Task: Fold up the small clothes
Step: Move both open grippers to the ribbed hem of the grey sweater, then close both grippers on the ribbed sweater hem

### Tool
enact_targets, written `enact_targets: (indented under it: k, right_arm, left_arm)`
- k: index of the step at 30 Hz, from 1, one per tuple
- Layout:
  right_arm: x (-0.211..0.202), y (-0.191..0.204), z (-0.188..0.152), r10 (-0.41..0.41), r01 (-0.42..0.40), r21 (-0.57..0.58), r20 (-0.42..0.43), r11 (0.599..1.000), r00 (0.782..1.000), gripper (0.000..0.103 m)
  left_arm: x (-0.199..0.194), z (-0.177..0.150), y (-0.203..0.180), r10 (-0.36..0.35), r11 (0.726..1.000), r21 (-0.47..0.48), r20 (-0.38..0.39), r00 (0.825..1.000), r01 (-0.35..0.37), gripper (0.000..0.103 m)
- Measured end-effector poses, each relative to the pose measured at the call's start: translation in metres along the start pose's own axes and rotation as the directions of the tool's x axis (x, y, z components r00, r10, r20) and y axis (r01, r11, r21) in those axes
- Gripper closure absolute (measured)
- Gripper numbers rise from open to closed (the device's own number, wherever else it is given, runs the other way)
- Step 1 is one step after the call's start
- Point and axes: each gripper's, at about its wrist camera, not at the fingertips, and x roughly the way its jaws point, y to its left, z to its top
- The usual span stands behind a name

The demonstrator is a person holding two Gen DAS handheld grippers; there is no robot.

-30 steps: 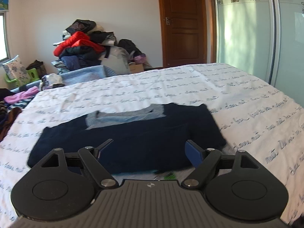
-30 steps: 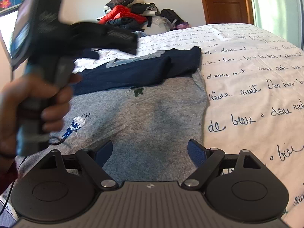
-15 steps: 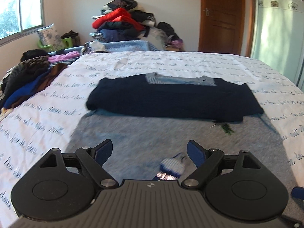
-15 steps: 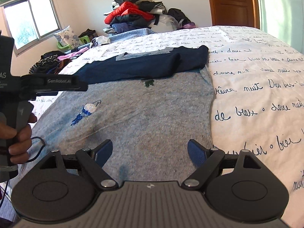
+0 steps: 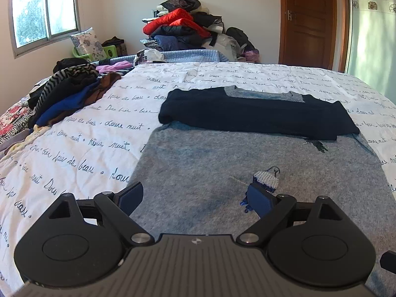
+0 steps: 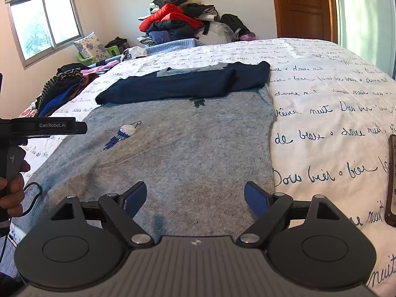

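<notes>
Grey knit sweater (image 5: pixel 198 168) with a small stitched bird (image 5: pixel 266 179) lies flat on my white script-printed bedsheet (image 6: pixel 334 99), a folded navy top (image 5: pixel 257 116) overlapping its far edge. My left gripper (image 5: pixel 195 196) and right gripper (image 6: pixel 195 196) hover above it, jaws wide, holding nothing.

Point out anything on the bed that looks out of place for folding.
The folded navy sweater lies on the far edge of the spread grey sweater, covering its neckline, so that end cannot be folded freely. A remote-like device lies on the sheet at the right. Both grippers hover with jaws open.
</notes>
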Motion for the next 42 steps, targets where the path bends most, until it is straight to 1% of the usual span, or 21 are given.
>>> enact_targets:
  k: [5, 9, 14, 17, 21, 24, 29, 31, 33, 36, 39, 42]
  right_arm:
    - [-0.003, 0.005, -0.002, 0.002, -0.002, -0.007, 0.002, 1.000, 1.000, 0.017]
    - [-0.008, 0.007, -0.005, 0.007, -0.007, -0.019, 0.004, 1.000, 1.000, 0.017]
    - [-0.011, 0.003, -0.010, -0.010, 0.010, -0.011, -0.008, 1.000, 1.000, 0.017]
    - [-0.012, 0.000, -0.012, -0.020, 0.020, 0.002, -0.013, 1.000, 1.000, 0.017]
    - [-0.015, 0.000, -0.015, -0.023, 0.023, -0.010, -0.013, 1.000, 1.000, 0.017]
    - [-0.016, -0.001, -0.017, -0.027, 0.027, -0.012, -0.019, 1.000, 0.999, 0.017]
    - [-0.017, -0.005, -0.023, -0.036, 0.036, -0.010, -0.027, 0.999, 0.999, 0.017]
    - [-0.020, -0.007, -0.025, -0.030, 0.030, -0.009, -0.020, 1.000, 0.999, 0.017]
    - [-0.023, -0.008, -0.026, -0.022, 0.022, -0.005, -0.019, 1.000, 1.000, 0.017]
    - [-0.026, -0.012, -0.029, -0.013, 0.013, -0.003, -0.016, 1.000, 1.000, 0.017]
    - [-0.030, -0.016, -0.033, -0.018, 0.018, 0.002, -0.017, 1.000, 1.000, 0.017]
    - [-0.033, -0.023, -0.036, -0.015, 0.016, 0.018, -0.021, 1.000, 1.000, 0.017]
  left_arm:
    - [-0.009, -0.008, 0.010, 0.020, 1.000, 0.002, 0.002, 1.000, -0.020, 0.013]
    - [-0.018, -0.017, 0.026, 0.013, 1.000, -0.003, 0.010, 1.000, -0.013, 0.013]
    - [-0.030, -0.030, 0.050, 0.023, 1.000, -0.001, 0.010, 1.000, -0.023, 0.013]
    - [-0.041, -0.037, 0.063, 0.020, 1.000, 0.021, 0.013, 1.000, -0.021, 0.013]
    - [-0.057, -0.050, 0.087, 0.014, 0.999, 0.050, 0.022, 1.000, -0.015, 0.012]
    - [-0.063, -0.062, 0.108, -0.019, 0.999, 0.046, 0.001, 1.000, 0.019, 0.012]
    - [-0.067, -0.079, 0.143, -0.075, 0.997, -0.019, -0.029, 0.997, 0.074, 0.012]
    - [-0.069, -0.083, 0.152, -0.118, 0.992, -0.044, -0.029, 0.993, 0.117, 0.012]
    - [-0.070, -0.085, 0.155, -0.161, 0.986, -0.053, -0.034, 0.986, 0.159, 0.012]
    - [-0.070, -0.091, 0.153, -0.198, 0.980, -0.046, -0.042, 0.979, 0.196, 0.012]
    - [-0.066, -0.095, 0.149, -0.240, 0.970, -0.044, -0.060, 0.969, 0.237, 0.016]
    - [-0.062, -0.100, 0.143, -0.248, 0.969, -0.022, -0.075, 0.966, 0.247, 0.017]
